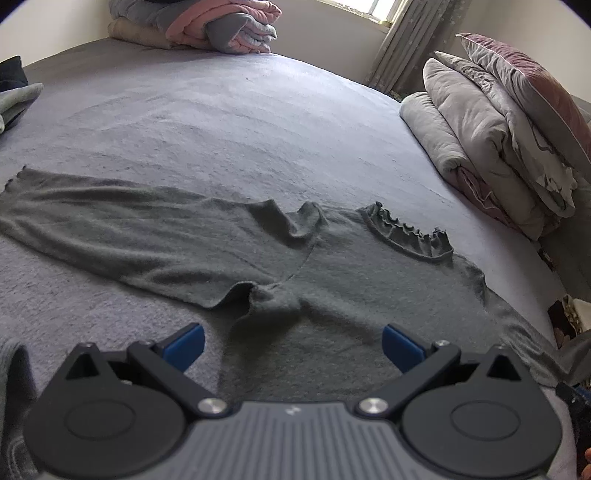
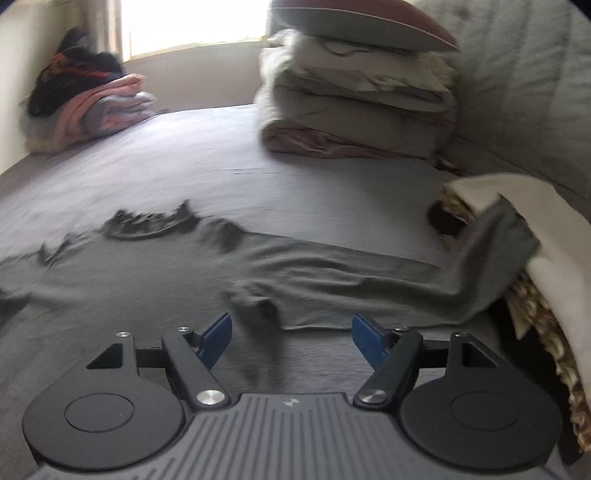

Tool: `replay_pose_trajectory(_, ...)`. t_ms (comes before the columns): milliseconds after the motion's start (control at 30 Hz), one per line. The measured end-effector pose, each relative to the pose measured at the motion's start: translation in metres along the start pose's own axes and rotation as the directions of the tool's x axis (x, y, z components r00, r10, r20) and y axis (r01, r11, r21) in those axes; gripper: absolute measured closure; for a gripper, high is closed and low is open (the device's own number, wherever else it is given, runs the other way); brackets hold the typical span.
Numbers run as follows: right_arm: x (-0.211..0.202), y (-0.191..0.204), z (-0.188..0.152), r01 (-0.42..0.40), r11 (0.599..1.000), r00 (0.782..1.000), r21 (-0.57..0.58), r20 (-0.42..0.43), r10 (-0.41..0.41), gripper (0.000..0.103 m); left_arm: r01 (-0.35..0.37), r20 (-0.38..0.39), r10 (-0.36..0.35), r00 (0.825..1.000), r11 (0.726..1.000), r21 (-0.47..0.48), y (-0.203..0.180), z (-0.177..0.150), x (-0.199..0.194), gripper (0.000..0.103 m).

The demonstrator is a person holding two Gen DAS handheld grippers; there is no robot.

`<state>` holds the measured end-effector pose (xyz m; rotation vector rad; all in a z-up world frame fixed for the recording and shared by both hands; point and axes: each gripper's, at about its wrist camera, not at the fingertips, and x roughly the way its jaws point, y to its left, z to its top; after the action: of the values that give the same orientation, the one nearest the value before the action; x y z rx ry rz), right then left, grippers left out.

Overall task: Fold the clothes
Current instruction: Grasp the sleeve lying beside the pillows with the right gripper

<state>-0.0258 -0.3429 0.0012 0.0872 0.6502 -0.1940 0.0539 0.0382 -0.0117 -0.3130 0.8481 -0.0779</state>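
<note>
Claws (image 1: 293, 345) above sweater (image 1: 332, 295) (crosswise, collar away)

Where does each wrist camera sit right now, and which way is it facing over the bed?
Left wrist: on the left gripper, open, angled down at the grey sweater's left sleeve and ruffled collar.
Right wrist: on the right gripper, open, blurred, facing the right sleeve that runs up onto a cream cloth.
Shared: sweater, bed, folded quilts, pink clothes pile.

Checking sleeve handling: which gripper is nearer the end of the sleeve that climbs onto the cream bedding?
Right. The right gripper hovers open beside that sleeve; the left gripper hovers open over the sweater's body, by the opposite armpit.
</note>
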Motion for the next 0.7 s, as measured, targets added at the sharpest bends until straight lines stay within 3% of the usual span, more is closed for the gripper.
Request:
replay_pose_trajectory(267, 0.008, -0.056, 0.001, 0.078, 0.982, 0.996, 0.170, 0.025, -0.084, 0.028, 0.007, -0.016, -0.007, 1.000, 1.000, 0.030, -0.007, 0.000, 0.011, 0.000)
replay_pose_trajectory(500, 0.028, -0.108, -0.011, 0.191, 0.933, 0.977, 0.304, 0.031, -0.210, 0.028, 0.043, -0.032, -0.043, 0.999, 0.999, 0.024, -0.009, -0.003, 0.020, 0.000)
replay_pose_trajectory(700, 0.045, -0.140, -0.019, 0.201, 0.888, 0.968, 0.415, 0.055, -0.244, 0.029, 0.076, -0.008, -0.075, 0.997, 0.996, 0.042, -0.016, -0.006, 0.027, 0.000)
